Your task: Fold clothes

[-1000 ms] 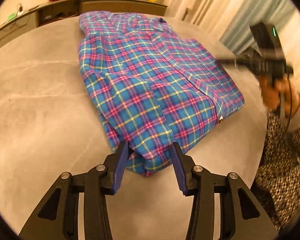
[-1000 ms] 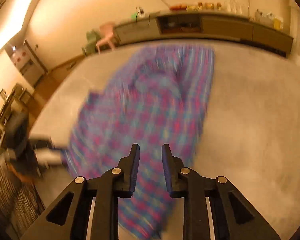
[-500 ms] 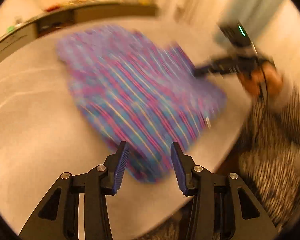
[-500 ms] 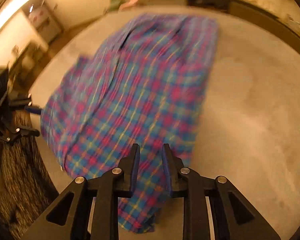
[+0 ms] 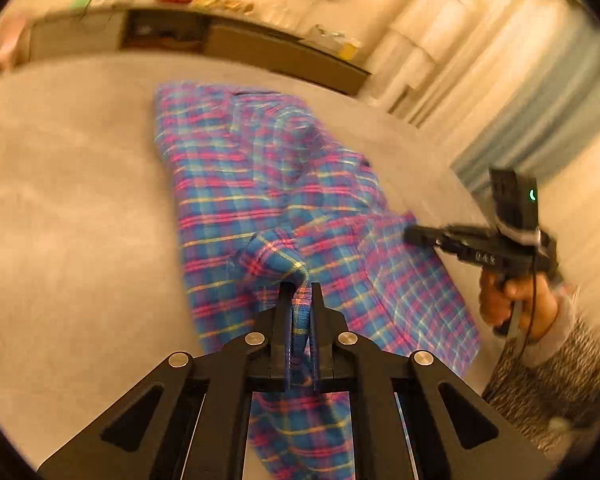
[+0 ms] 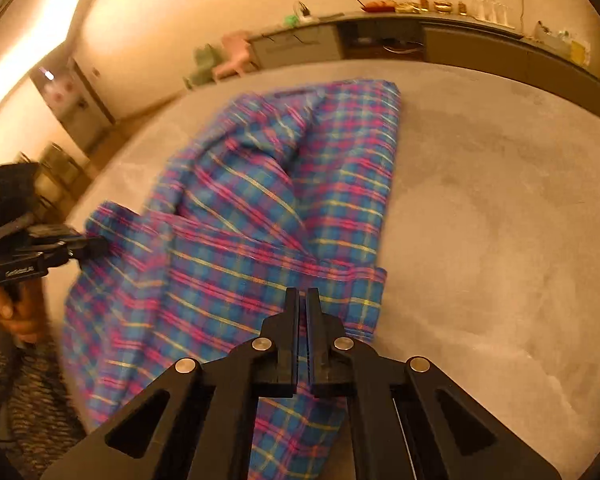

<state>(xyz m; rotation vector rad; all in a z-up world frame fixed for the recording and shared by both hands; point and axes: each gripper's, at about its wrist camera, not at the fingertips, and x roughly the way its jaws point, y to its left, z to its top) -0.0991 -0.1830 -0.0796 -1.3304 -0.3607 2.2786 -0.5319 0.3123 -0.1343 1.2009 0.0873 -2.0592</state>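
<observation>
A blue, pink and yellow plaid shirt (image 5: 240,184) lies partly folded on a wide grey surface (image 5: 72,208). My left gripper (image 5: 300,289) is shut on a raised fold of its near hem, and cloth shows between the pads. In the right wrist view the left gripper (image 6: 98,246) pinches the shirt's left corner. My right gripper (image 6: 303,293) is shut over the shirt (image 6: 284,184) near its front edge. Seen from the left, the right gripper (image 5: 410,236) has its tip at a lifted edge of the cloth, held in a hand (image 5: 512,296).
A low cabinet (image 6: 480,48) with small items on top runs along the far wall. Curtains (image 5: 512,92) hang at the right. A pink chair (image 6: 236,54) stands beyond the surface. The person's patterned clothing (image 5: 540,380) is at the near edge.
Both grippers have gone from open to shut on the shirt's near edge. The hem now rises in folds at each grip, and the shirt body has wrinkled.
</observation>
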